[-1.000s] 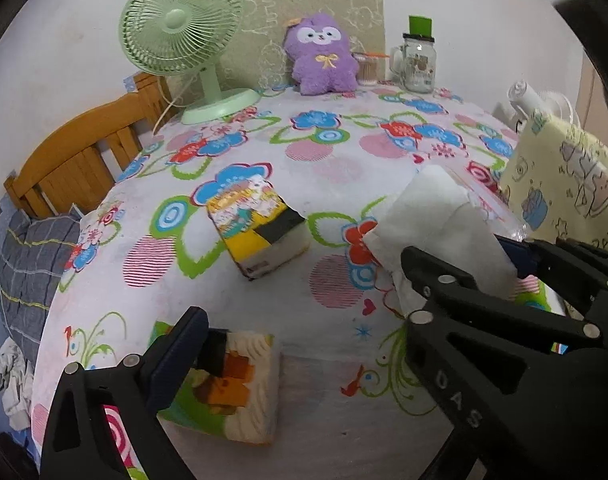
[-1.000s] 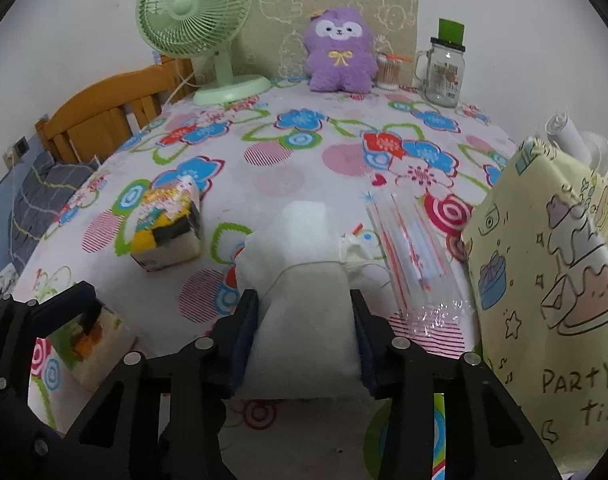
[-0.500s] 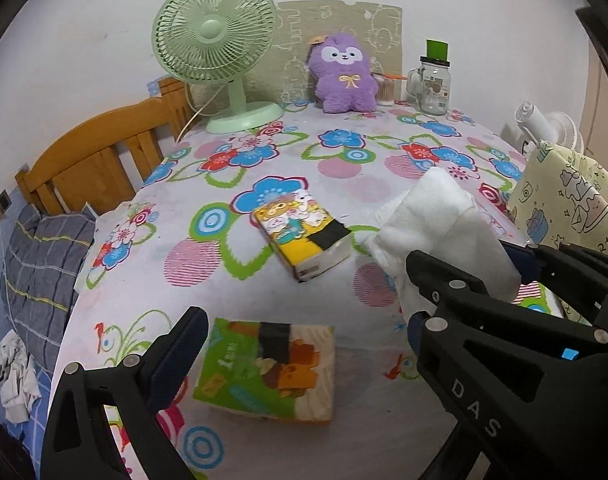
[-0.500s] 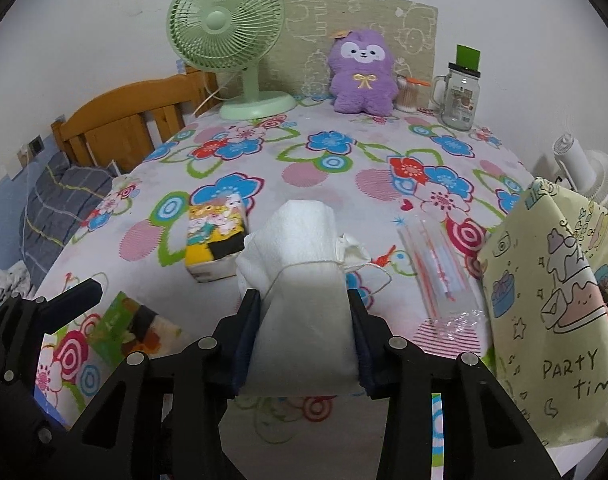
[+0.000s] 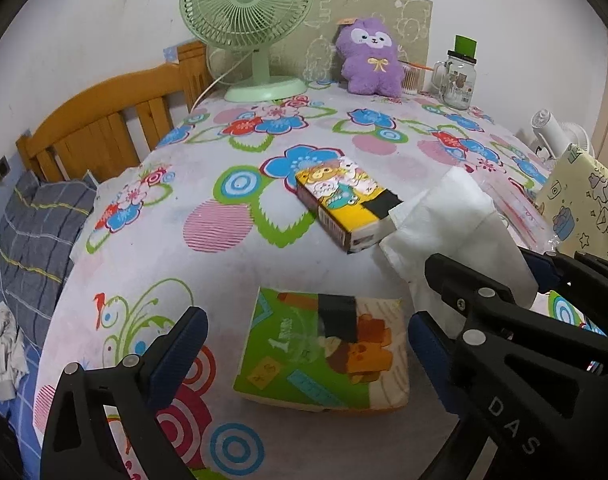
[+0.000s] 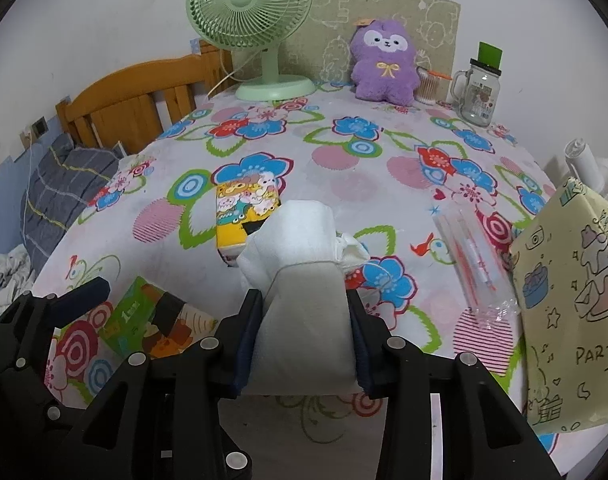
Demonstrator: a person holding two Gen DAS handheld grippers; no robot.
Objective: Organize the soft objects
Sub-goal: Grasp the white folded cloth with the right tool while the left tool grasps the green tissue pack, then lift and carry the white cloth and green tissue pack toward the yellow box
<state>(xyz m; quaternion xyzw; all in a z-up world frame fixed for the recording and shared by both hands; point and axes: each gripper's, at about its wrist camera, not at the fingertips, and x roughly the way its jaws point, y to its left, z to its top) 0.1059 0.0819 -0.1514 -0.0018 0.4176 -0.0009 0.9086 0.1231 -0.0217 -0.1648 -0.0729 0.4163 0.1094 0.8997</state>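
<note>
Two grippers are working over the floral table [image 5: 264,256]. I am clamping the white tissue pack [image 6: 304,312] in my right gripper [image 6: 304,332]. My left gripper [image 5: 304,344] is hanging spread above the green tissue pack [image 5: 323,352]; the yellow tissue pack [image 5: 343,204] is lying beyond, the purple plush [image 5: 371,60] farthest.

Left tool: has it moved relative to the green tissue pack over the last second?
Yes. The left tool has backed away toward the camera side: the green tissue pack was half cropped, now lies whole between its open fingers.
</note>
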